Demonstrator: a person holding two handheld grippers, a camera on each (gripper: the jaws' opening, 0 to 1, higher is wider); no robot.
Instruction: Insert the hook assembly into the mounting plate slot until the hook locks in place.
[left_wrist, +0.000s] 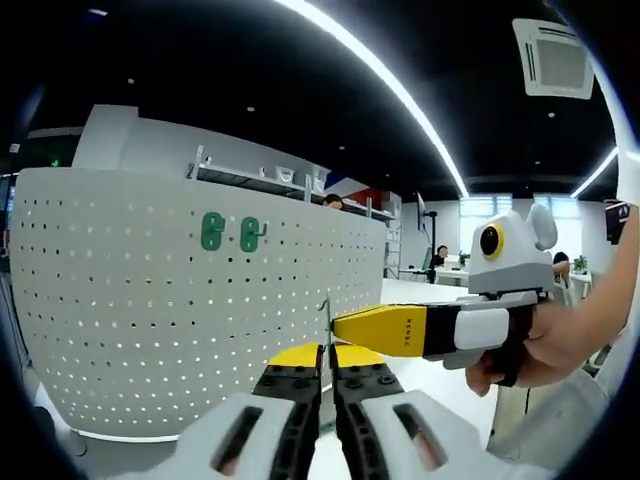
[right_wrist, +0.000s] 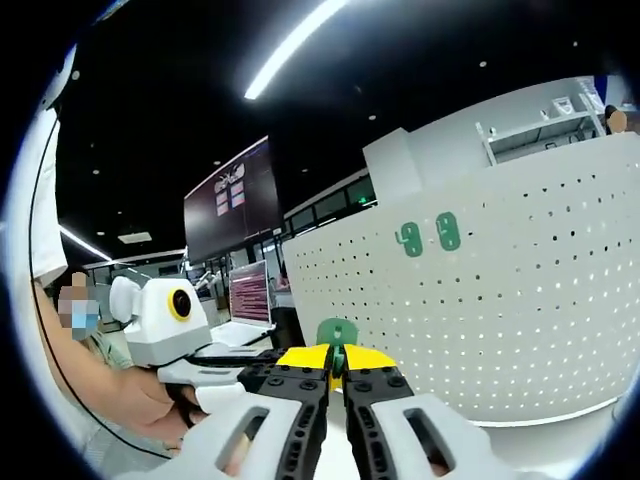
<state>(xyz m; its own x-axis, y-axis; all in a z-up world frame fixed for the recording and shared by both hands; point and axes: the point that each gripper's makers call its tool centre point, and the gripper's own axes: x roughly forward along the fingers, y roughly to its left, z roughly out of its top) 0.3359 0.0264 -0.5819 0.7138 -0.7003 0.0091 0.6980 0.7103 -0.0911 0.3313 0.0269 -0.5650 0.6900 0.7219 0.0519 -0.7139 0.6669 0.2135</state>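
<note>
- One white pegboard (left_wrist: 180, 310) stands upright and fills the left and middle of the left gripper view; in the right gripper view the same board (right_wrist: 520, 310) takes up the right side.
- Two green hooks (left_wrist: 232, 232) sit side by side on the board's upper part, touching its face; in the right gripper view the same pair (right_wrist: 428, 236) shows high on the board.
- The left gripper (left_wrist: 328, 362) rises from the bottom of its view with its jaws nearly closed on a thin metal piece (left_wrist: 327, 322) that sticks up between the yellow tips; what that piece is I cannot tell.
- The right gripper (left_wrist: 345, 326) comes in from the right of the left gripper view, held by a hand (left_wrist: 560, 345), its yellow tip just beside the metal piece.
- In the right gripper view the right gripper (right_wrist: 336, 362) has its jaws nearly closed on one green hook piece (right_wrist: 338, 335), which stands up between the tips, near the board but apart from it.
- The left gripper (right_wrist: 235, 368) shows at the left of that view, held by a hand (right_wrist: 150, 400).
- One shelf (left_wrist: 290, 180) runs behind the board's top edge; what lies on it is too small to tell.
</note>
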